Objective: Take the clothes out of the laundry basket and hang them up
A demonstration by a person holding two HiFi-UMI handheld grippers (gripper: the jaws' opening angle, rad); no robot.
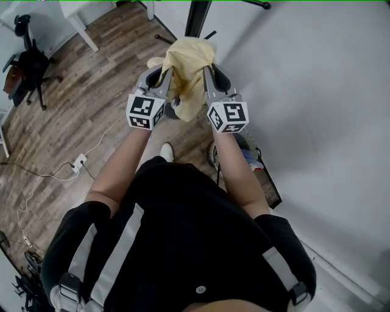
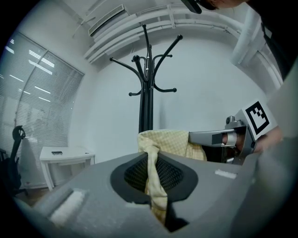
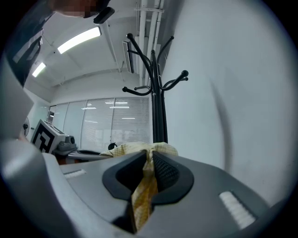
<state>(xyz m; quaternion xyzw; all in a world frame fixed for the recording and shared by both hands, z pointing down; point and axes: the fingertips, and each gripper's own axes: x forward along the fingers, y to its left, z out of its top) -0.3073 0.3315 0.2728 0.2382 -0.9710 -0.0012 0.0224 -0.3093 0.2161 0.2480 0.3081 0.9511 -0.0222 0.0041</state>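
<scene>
A pale yellow checked garment (image 1: pixel 187 67) hangs stretched between both grippers, held out level ahead of the person. My left gripper (image 1: pixel 163 74) is shut on its left edge, and a twist of the yellow cloth (image 2: pixel 152 172) runs down between the jaws. My right gripper (image 1: pixel 207 74) is shut on the right edge, the cloth (image 3: pixel 144 186) pinched between its dark pads. A black coat stand (image 2: pixel 146 88) rises just beyond the garment; its pole (image 1: pixel 198 17) stands right behind the cloth, and its curved hooks (image 3: pixel 153 69) are above gripper height.
A white wall (image 1: pixel 317 91) runs along the right. Wooden floor (image 1: pixel 91 97) lies to the left with a white table (image 2: pixel 65 155), a black office chair (image 1: pixel 27 61) and a power strip with cables (image 1: pixel 78 162). The person's shoes (image 1: pixel 166 151) are below the grippers.
</scene>
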